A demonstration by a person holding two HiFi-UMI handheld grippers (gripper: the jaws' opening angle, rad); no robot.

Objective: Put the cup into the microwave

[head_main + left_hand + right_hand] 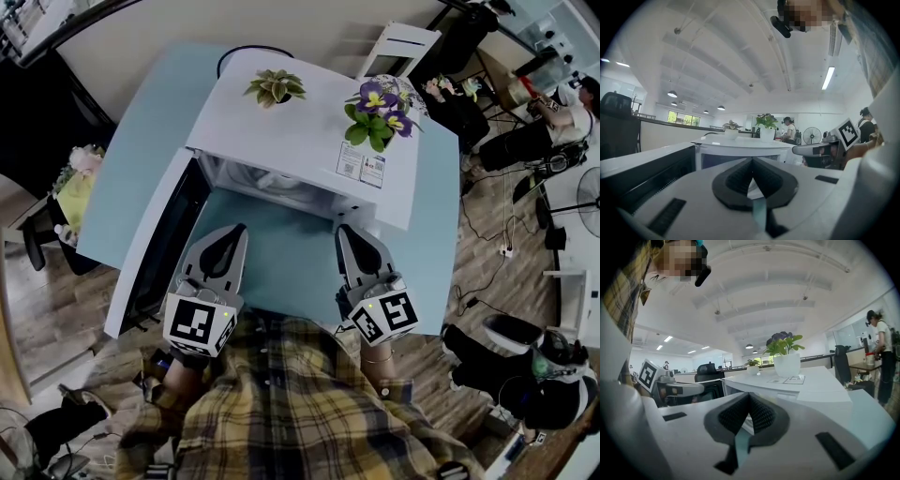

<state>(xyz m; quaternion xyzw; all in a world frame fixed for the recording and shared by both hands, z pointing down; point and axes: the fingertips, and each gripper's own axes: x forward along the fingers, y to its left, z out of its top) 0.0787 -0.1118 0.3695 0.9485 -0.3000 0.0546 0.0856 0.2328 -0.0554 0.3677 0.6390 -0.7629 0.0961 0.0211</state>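
A white microwave (pixel 309 141) stands on the light blue table (pixel 272 267) with its door (pixel 155 248) swung open to the left. No cup shows in any view, and the part of the cavity (pixel 272 187) that I can see looks bare. My left gripper (pixel 242 228) is shut with nothing in it, hovering over the table just in front of the opening. My right gripper (pixel 342 230) is shut and empty beside it, a little to the right. In the left gripper view the jaws (pixel 751 159) meet before the microwave (pixel 740 152). In the right gripper view they (pixel 749 394) also touch.
On the microwave's top stand a small succulent (pixel 275 87) and a potted plant with purple flowers (pixel 380 111). A person (pixel 562 112) and chairs are at the far right on the wooden floor. The table's near edge is at my body.
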